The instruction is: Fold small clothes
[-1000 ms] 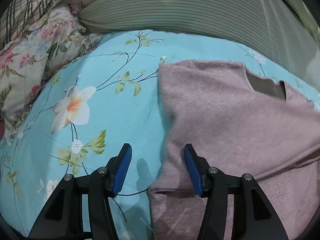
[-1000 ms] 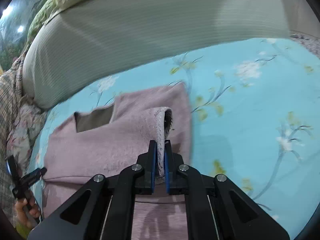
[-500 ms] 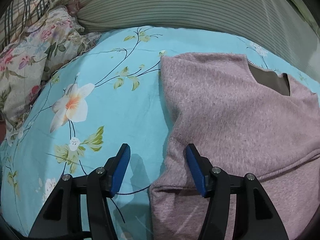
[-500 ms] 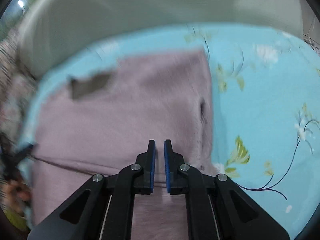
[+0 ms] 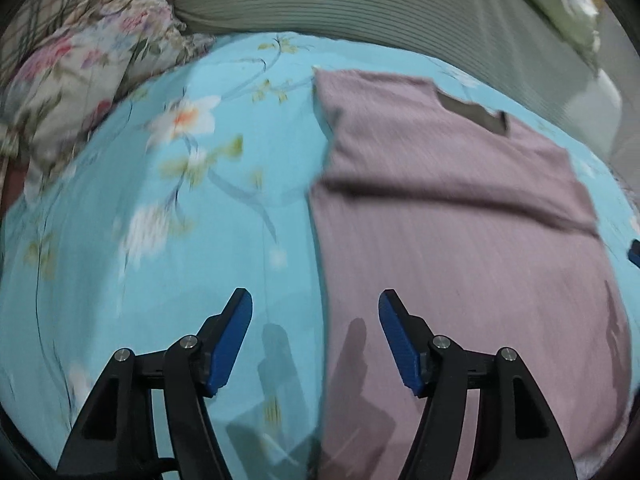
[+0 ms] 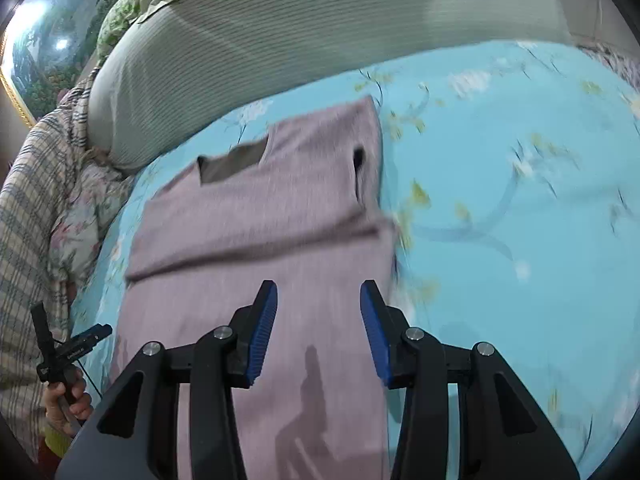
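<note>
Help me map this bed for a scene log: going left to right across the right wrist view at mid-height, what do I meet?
Plaid blanket → floral pillow → pink sweater → blue floral bedsheet.

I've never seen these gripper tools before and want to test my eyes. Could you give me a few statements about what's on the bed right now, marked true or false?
1. The pink sweater lies flat on the blue floral sheet. True.
2. The right gripper is clamped on the sweater's sleeve. False: its jaws are open and hold nothing.
3. The left gripper is open. True.
4. A sleeve is folded across the sweater's body. True.
5. The sweater is draped over the striped pillow. False: the pillow lies behind it, and the sweater rests on the sheet.
</note>
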